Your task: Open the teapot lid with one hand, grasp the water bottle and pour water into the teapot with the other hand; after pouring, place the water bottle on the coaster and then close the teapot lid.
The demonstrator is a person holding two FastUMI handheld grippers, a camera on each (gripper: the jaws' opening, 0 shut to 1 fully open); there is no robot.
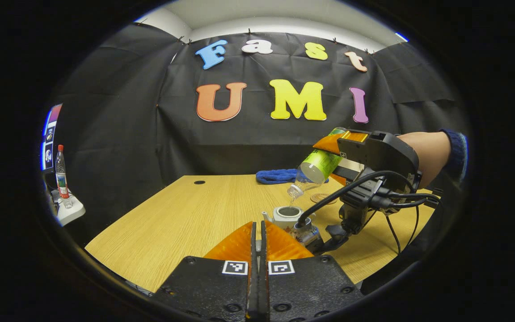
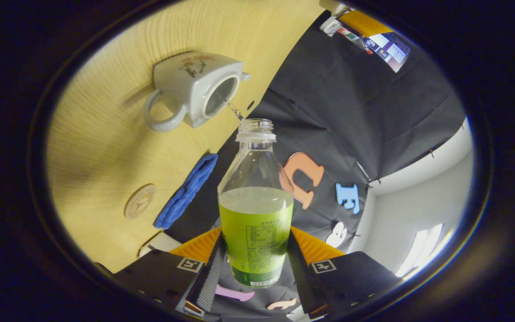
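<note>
1. The right claw [image 2: 256,264] pinched the bottle [image 2: 255,210] by its labelled lower half, one finger pressed on each side.
2. The bottle was tipped mouth-down over the teapot [image 1: 288,216], capless and part full, and a thin stream of water [image 2: 230,106] ran from its mouth into the open top of the pot.
3. The teapot [image 2: 193,89] stood on the worktop [image 1: 186,219] with its lid off; where the lid was I could not make out.
4. The left claw [image 1: 257,243] sat low, just in front of the teapot, its fingers pressed together with nothing visible between them.
5. The coaster [image 2: 140,201] lay bare on the worktop beyond the teapot, near a folded blue cloth [image 2: 186,191] at the far edge.
6. A sleeved forearm [image 1: 432,154] reached in from the right behind the right claw [image 1: 335,158].
</note>
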